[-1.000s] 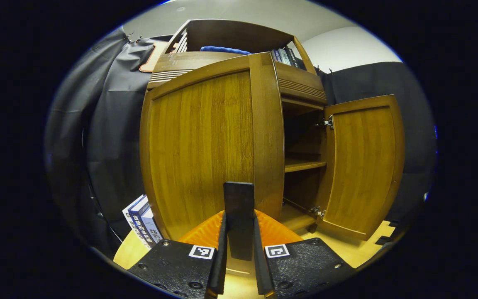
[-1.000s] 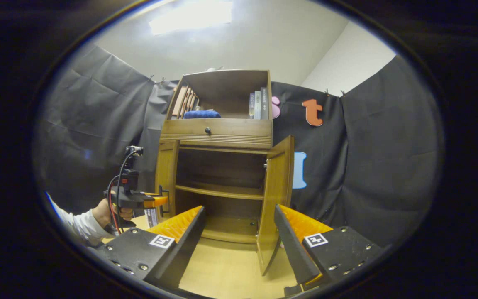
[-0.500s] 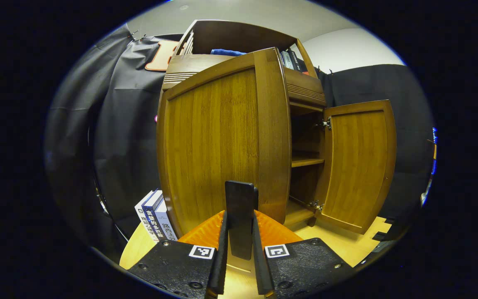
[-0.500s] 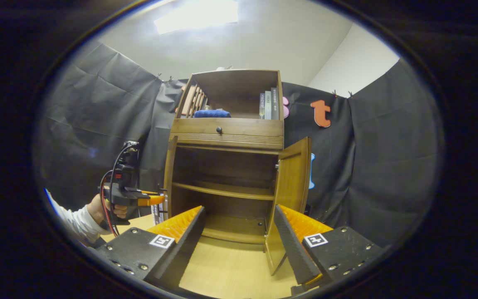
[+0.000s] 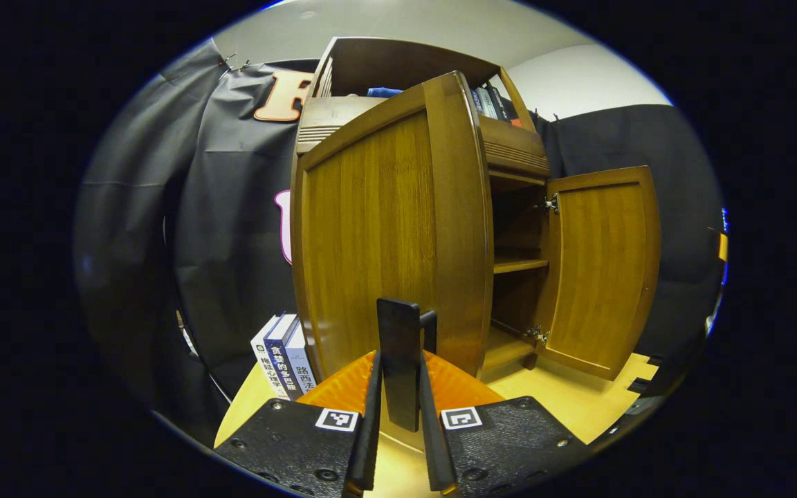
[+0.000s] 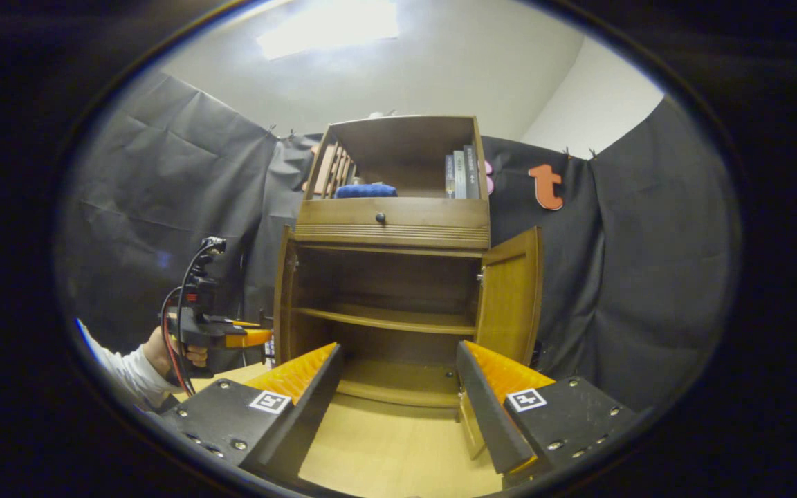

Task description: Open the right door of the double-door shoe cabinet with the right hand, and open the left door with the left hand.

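Our left hand-held gripper (image 5: 400, 415) is clamped narrow on the dark handle (image 5: 400, 360) of the left door (image 5: 378, 235), both fingers pressing its sides, while our right hand-held gripper (image 6: 398, 401) hangs wide and empty, well back from the shoe cabinet (image 6: 391, 228). The right door (image 6: 509, 297) stands swung well out on its hinges, so we judge that half of the task done. The left door is swung out far enough that the right gripper view sees it nearly edge-on, and the shelf (image 6: 385, 319) inside lies exposed; what is left, as we judge it, is only to let go of the handle. In the right gripper view we see the hand (image 6: 163, 349) level, sleeve low, holding the left tool pointed at the door's edge. Books (image 5: 284, 356) stand beside the cabinet on the pale worktop (image 6: 385, 449).
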### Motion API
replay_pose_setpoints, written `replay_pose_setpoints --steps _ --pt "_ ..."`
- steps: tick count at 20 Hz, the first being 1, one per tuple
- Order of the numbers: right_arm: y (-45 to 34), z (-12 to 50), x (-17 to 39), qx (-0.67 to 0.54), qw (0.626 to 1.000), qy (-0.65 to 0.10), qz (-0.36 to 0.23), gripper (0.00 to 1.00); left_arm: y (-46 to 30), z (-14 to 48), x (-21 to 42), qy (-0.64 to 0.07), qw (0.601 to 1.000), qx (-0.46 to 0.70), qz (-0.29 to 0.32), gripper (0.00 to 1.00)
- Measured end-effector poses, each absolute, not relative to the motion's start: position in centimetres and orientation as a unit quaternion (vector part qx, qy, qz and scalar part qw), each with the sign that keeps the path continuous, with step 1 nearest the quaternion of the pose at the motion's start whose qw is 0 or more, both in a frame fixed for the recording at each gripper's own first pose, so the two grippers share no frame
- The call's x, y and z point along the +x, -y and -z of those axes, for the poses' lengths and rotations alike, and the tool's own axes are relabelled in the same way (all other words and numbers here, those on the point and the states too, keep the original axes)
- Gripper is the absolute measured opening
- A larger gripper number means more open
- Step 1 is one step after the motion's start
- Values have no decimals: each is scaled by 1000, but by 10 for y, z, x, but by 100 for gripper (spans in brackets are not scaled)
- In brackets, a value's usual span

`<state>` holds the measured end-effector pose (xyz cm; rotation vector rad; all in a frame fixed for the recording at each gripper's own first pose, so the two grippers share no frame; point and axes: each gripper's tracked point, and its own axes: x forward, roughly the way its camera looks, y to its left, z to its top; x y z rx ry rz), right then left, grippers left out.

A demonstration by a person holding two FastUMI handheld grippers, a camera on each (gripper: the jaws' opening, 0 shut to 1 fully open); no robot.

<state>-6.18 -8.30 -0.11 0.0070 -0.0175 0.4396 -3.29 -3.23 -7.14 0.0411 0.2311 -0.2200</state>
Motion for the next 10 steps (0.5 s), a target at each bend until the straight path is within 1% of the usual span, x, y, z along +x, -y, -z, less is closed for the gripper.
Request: replay_pose_setpoints --steps 3,6,8,9,10 --pt "82 4 -62 -1 974 5 -225 98 20 73 -37 -117 987 23 104 30" --pt "80 6 -64 4 974 1 -228 97 -3 75 -40 -115 990 23 80 30" --pt "77 7 -67 5 972 -4 -235 98 -25 78 -36 -117 991 21 57 29" --pt "77 7 -67 3 971 -6 -238 98 -40 78 -32 -112 993 21 33 29" --pt "77 8 -68 1 971 -8 -240 98 -52 83 -31 -123 992 22 23 22"
